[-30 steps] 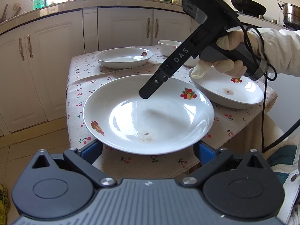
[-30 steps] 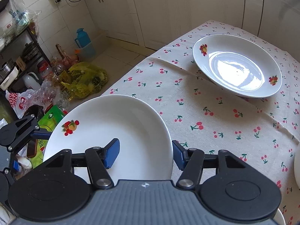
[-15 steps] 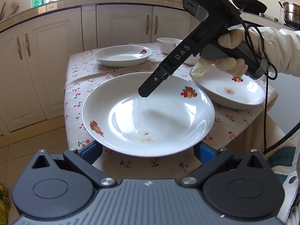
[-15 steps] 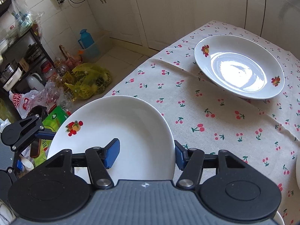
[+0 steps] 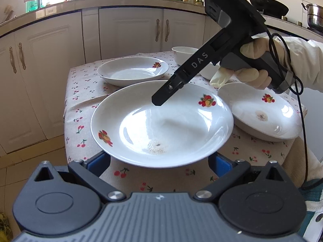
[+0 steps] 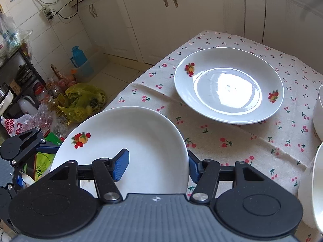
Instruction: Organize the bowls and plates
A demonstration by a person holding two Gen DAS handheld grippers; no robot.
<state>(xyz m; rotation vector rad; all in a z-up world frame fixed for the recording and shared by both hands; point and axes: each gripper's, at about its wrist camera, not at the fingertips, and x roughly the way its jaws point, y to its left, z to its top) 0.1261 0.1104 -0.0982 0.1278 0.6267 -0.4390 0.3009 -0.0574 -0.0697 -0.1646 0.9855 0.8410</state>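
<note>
So this is a small kitchen with a little table (image 5: pixel 84 92) covered by a beige cloth printed with red cherries. Cream cabinets (image 5: pixel 129 34) with brass handles wrap around behind it, and the counter on top is crowded with bottles, a knife block and a glass jug. Off to the right there's a dark wok (image 5: pixel 268 6) and a steel pot (image 5: pixel 315 15) on the stove.

The big plate (image 5: pixel 161 125), white with fruit decals and a few crumbs in its well, is up above the near edge of the table, held from two sides. The left gripper (image 5: pixel 159 161) has its blue pads under the plate's near rim, spread wide with the plate sitting across them; whether they actually press on it I can't tell. The right gripper (image 6: pixel 159 164), held in a gloved hand (image 5: pixel 250 68), is clamped across the plate's far rim, one pad inside the dish and one outside.

The other stuff is on the cloth: a second plate (image 6: pixel 229 85) toward the far left corner, a third plate (image 5: pixel 260 113) on the right near the table edge, and a white bowl (image 5: pixel 184 54) at the back.

The floor is pale tile. Left of the table there's a pile of clutter: a yellow plastic bag (image 6: pixel 84 98), a blue jug (image 6: pixel 77 55) and a dark rack with pots.
</note>
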